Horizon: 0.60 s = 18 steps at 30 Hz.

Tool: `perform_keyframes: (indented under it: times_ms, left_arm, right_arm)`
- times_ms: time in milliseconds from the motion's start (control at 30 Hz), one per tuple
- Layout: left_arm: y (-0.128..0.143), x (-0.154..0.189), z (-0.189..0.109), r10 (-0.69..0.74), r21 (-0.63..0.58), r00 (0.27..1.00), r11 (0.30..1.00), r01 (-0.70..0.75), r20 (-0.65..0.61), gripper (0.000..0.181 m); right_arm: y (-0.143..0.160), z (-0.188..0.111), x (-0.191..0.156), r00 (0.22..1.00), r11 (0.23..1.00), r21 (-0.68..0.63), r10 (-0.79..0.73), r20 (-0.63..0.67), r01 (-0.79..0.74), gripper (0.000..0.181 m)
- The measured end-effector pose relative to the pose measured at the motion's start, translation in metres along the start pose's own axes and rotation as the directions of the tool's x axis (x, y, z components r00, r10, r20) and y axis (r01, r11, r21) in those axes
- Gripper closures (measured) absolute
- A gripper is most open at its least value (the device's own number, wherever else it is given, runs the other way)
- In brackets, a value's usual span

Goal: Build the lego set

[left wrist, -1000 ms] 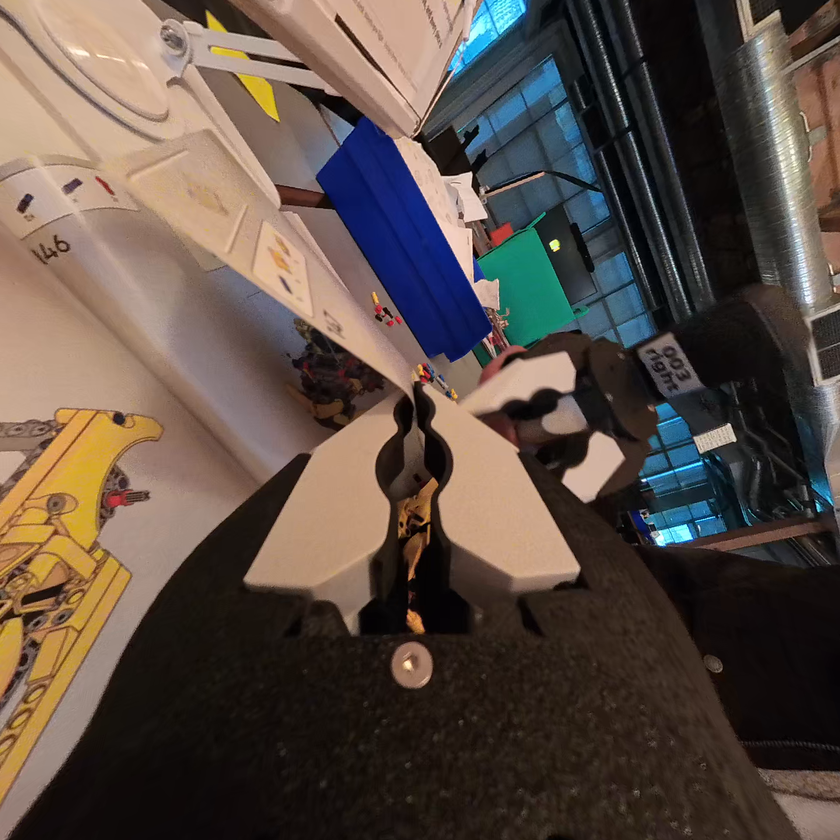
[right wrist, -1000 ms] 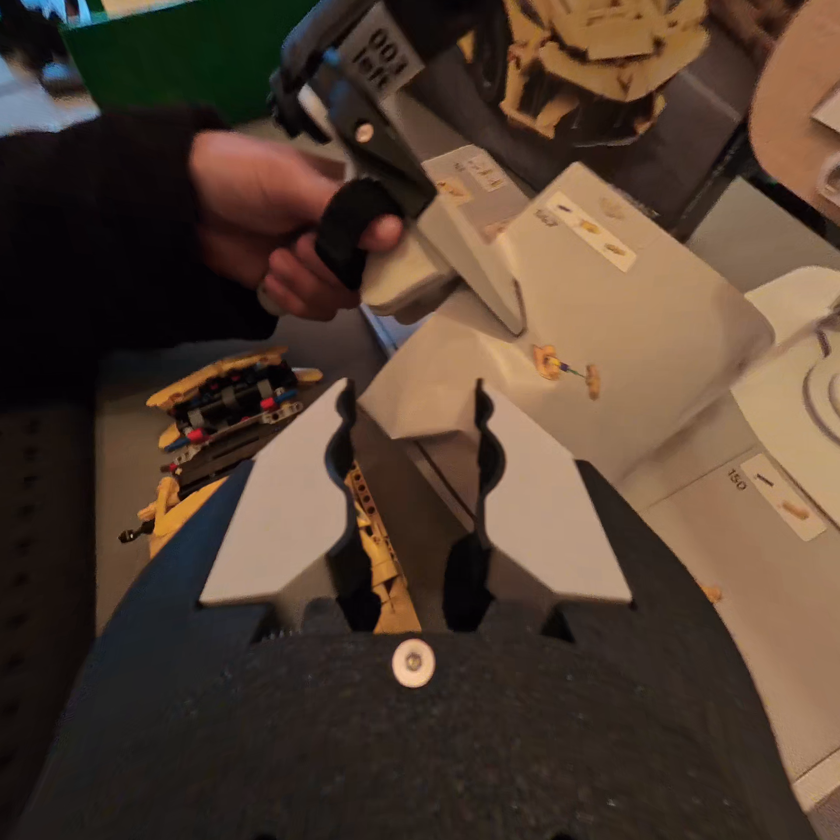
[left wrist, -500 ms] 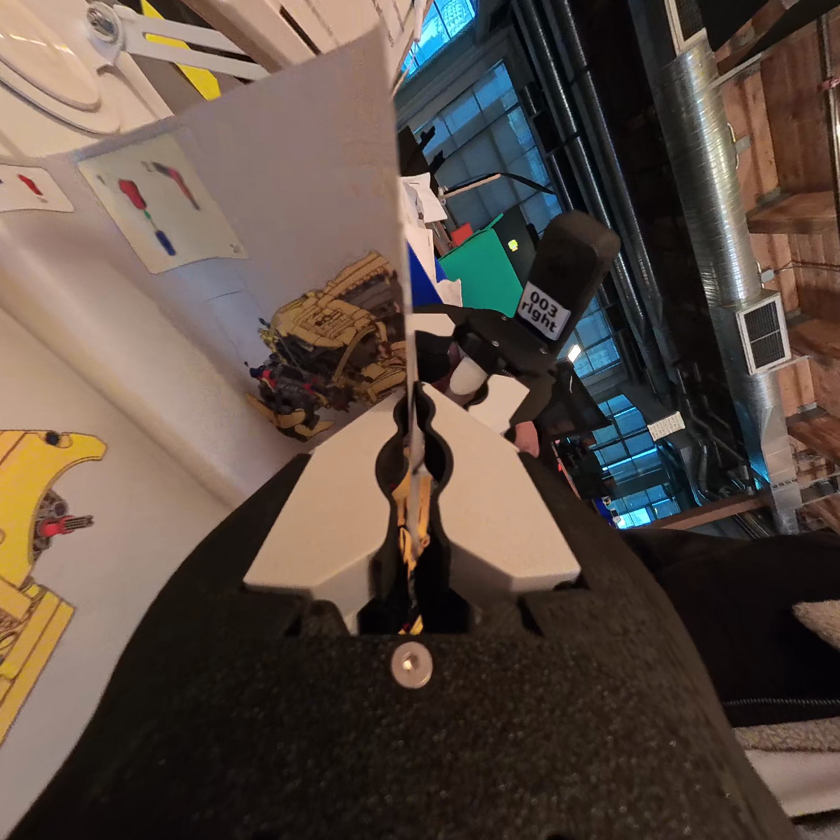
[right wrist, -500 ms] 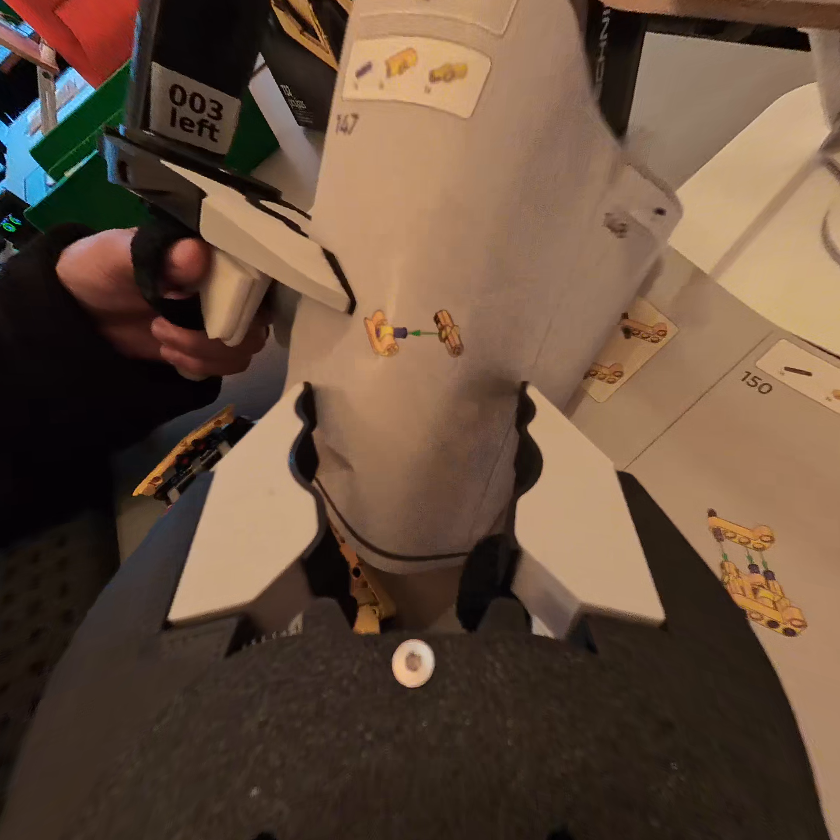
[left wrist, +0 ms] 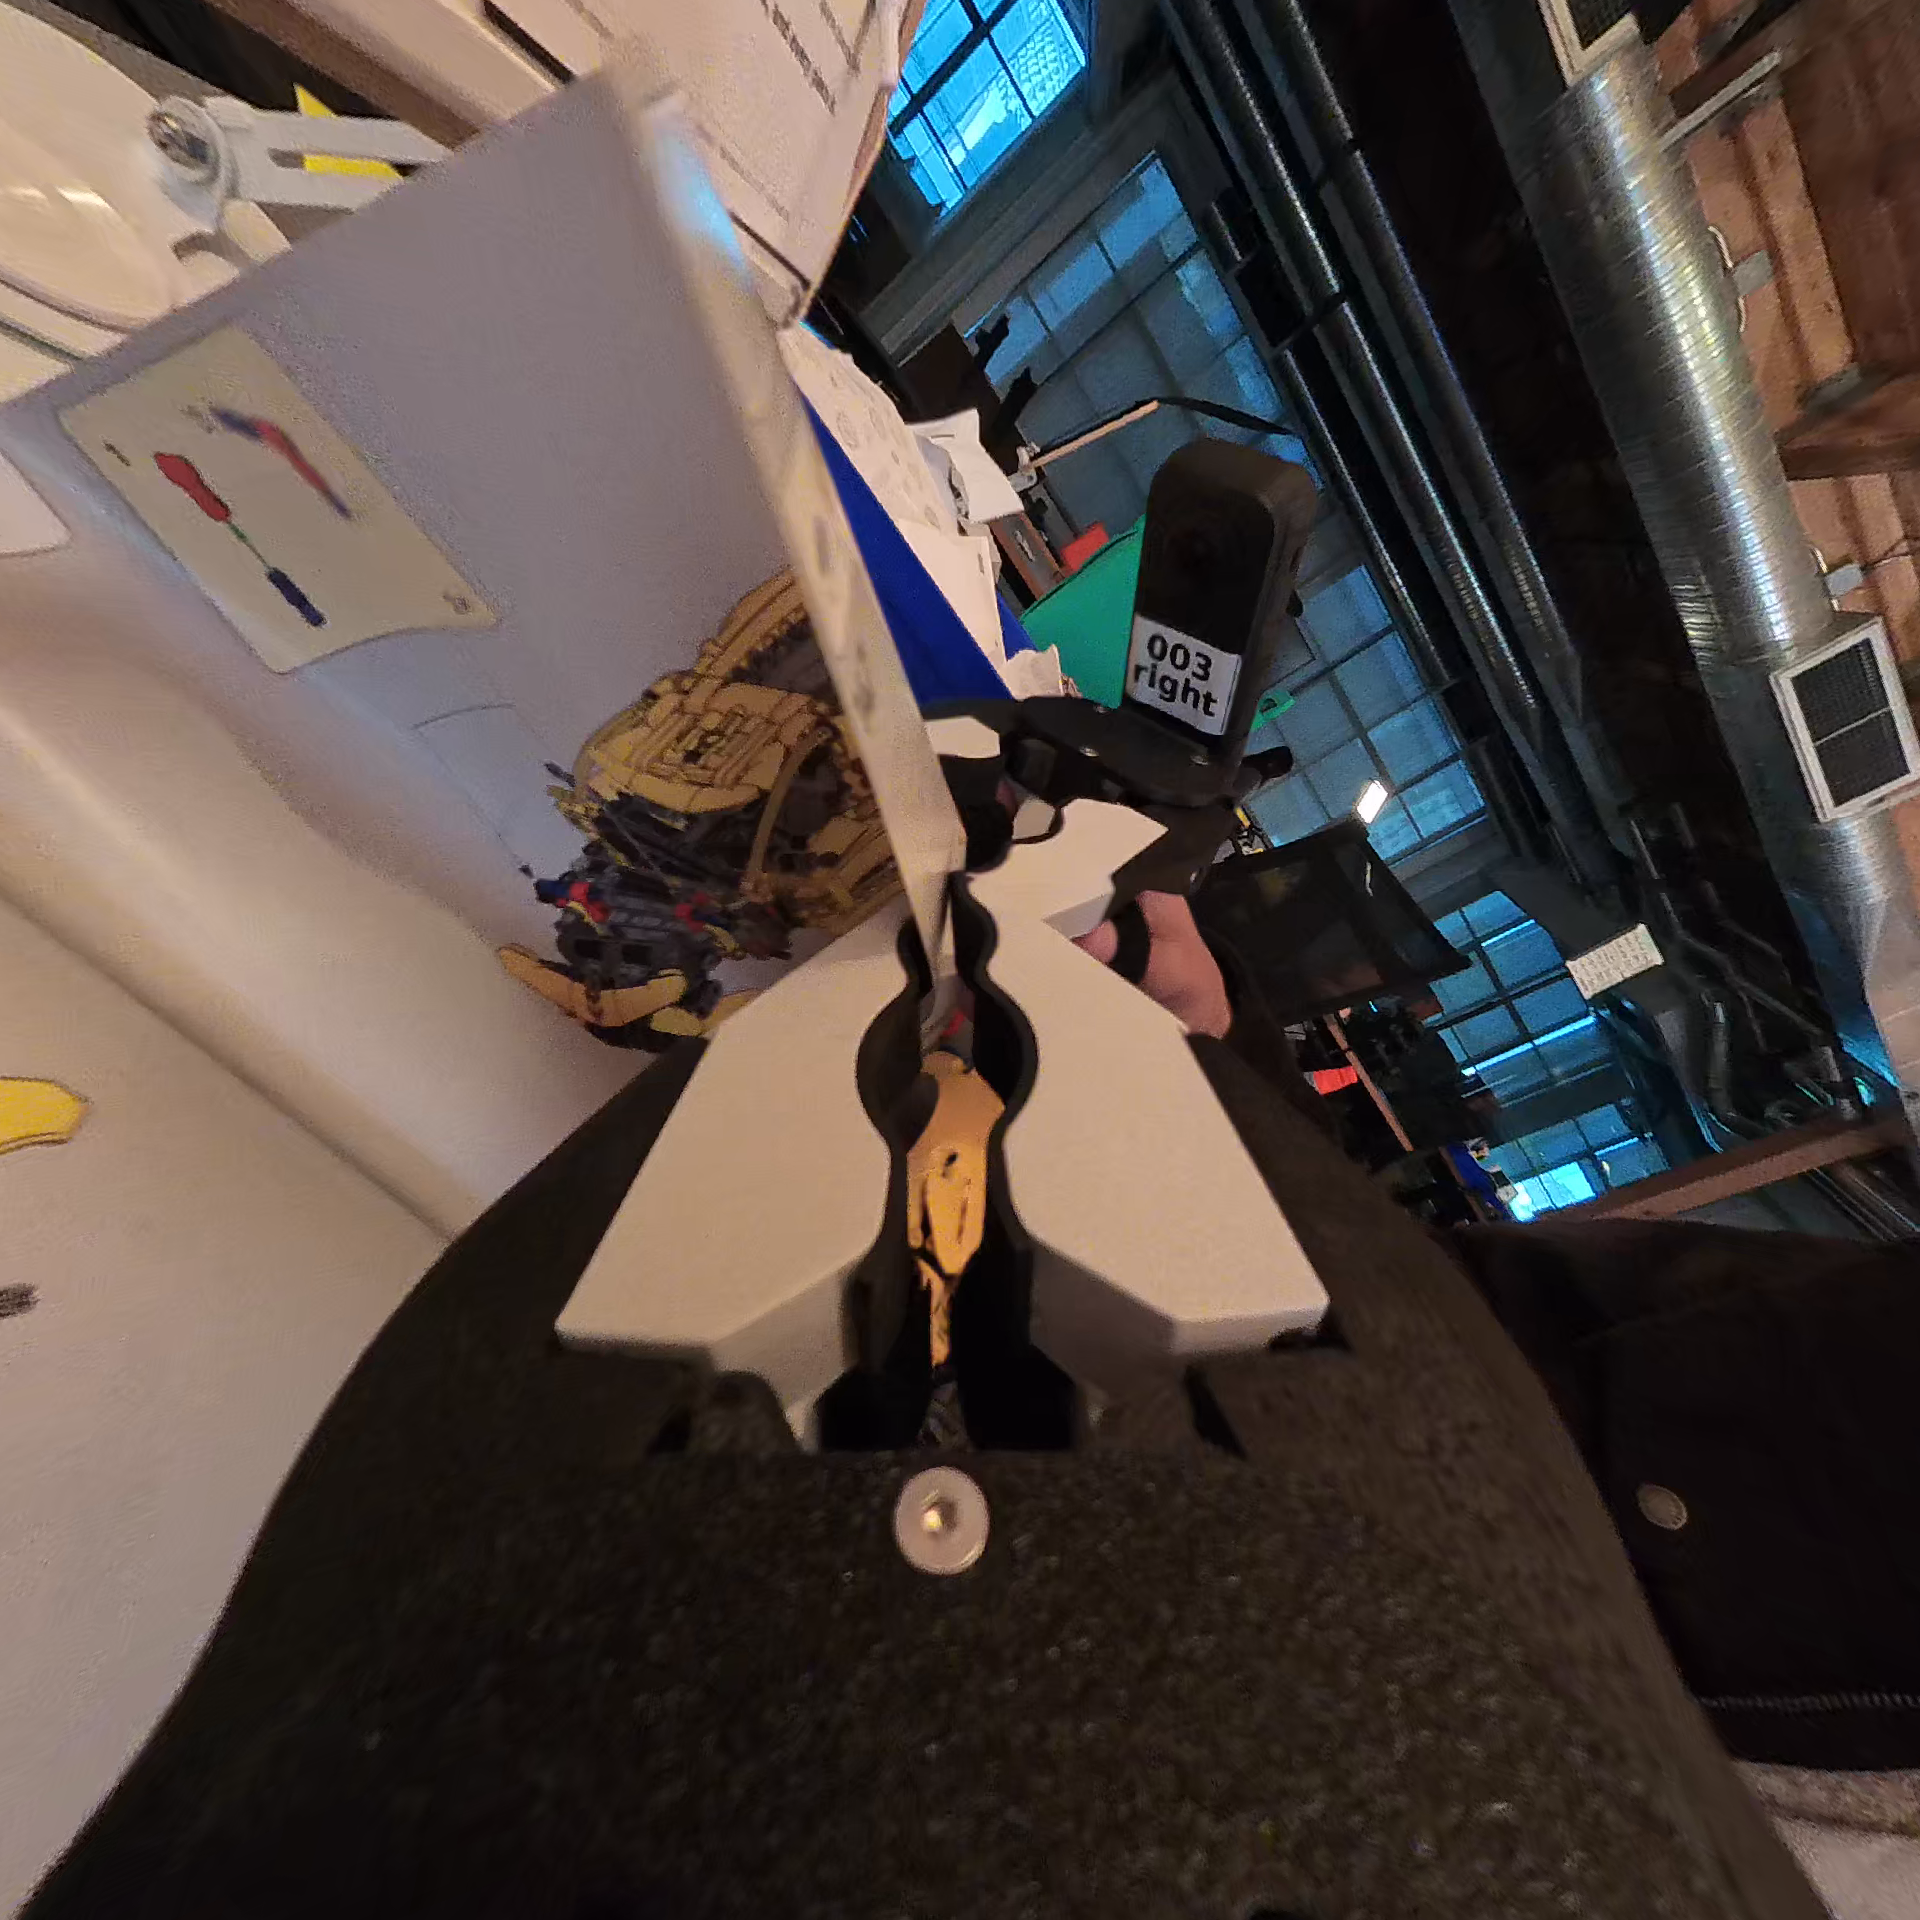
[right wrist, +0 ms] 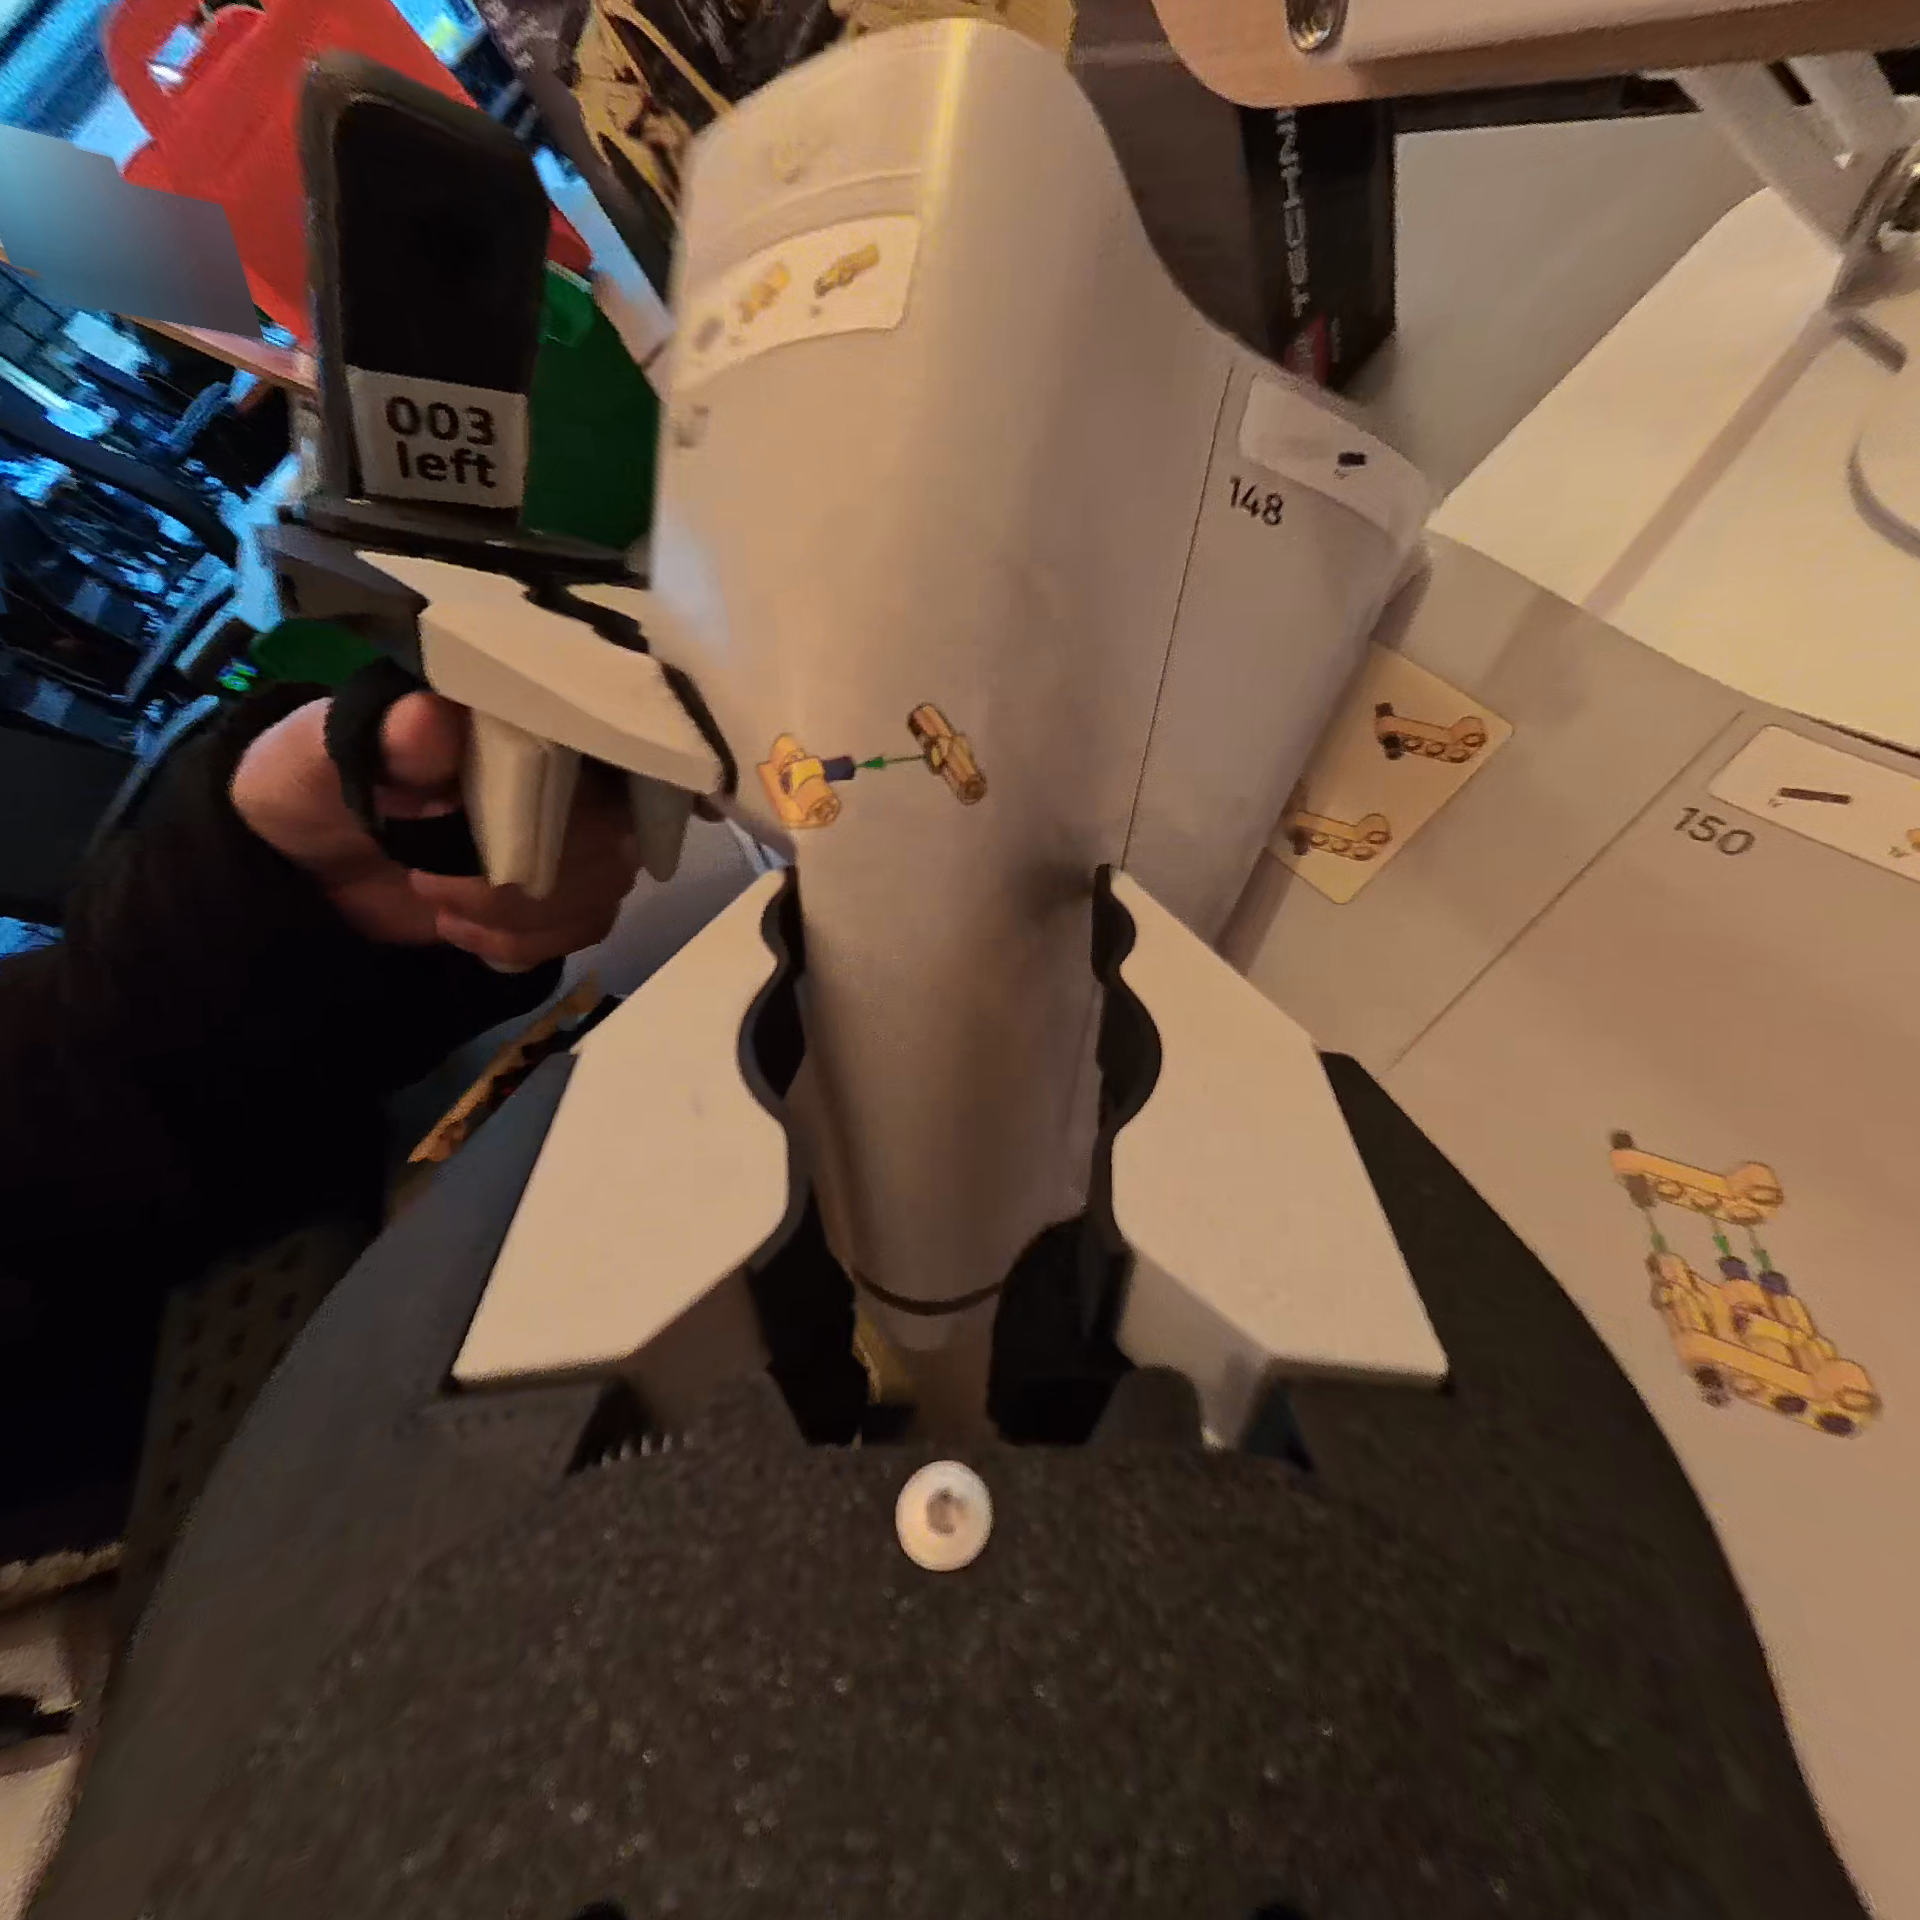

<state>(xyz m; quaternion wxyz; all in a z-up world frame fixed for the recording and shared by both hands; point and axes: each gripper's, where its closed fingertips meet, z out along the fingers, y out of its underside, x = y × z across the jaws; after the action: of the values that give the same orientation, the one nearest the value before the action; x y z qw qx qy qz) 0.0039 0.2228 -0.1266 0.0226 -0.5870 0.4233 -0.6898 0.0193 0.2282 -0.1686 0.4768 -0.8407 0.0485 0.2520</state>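
Left gripper (left wrist: 948, 914) pinched tight on the lifted instruction page (left wrist: 499, 499), its edge caught right between the fingertips. In the right wrist view that page (right wrist: 935, 582) stands upright and bowed at twelve o'clock. The right gripper (right wrist: 943, 914) has jaws spread wide, page between them, no grip visible. Both grippers carry a white printed label; the open booklet (right wrist: 1662, 987) shows step numbers and yellow part drawings. The half-built yellow lego model (left wrist: 717, 831) sits at ten o'clock of the left gripper's tips.
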Motion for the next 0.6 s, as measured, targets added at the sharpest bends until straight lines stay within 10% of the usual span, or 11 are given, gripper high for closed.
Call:
perform_keyframes:
  times_ms: [267, 600]
  left_arm:
    - [-0.009, -0.022, -0.044, 0.044, -0.119, 0.992, 0.992, -0.029, 0.122, 0.181]
    - [-0.019, -0.067, -0.191, 0.016, -0.162, 0.922, 0.985, 0.051, 0.387, 0.174]
  right_arm:
    - [-0.019, -0.03, 0.007, 0.999, 0.992, 0.129, 0.009, 0.035, -0.013, 0.119]
    - [-0.006, 0.008, -0.001, 0.87, 0.87, -0.159, -0.484, -0.09, 0.467, 0.107]
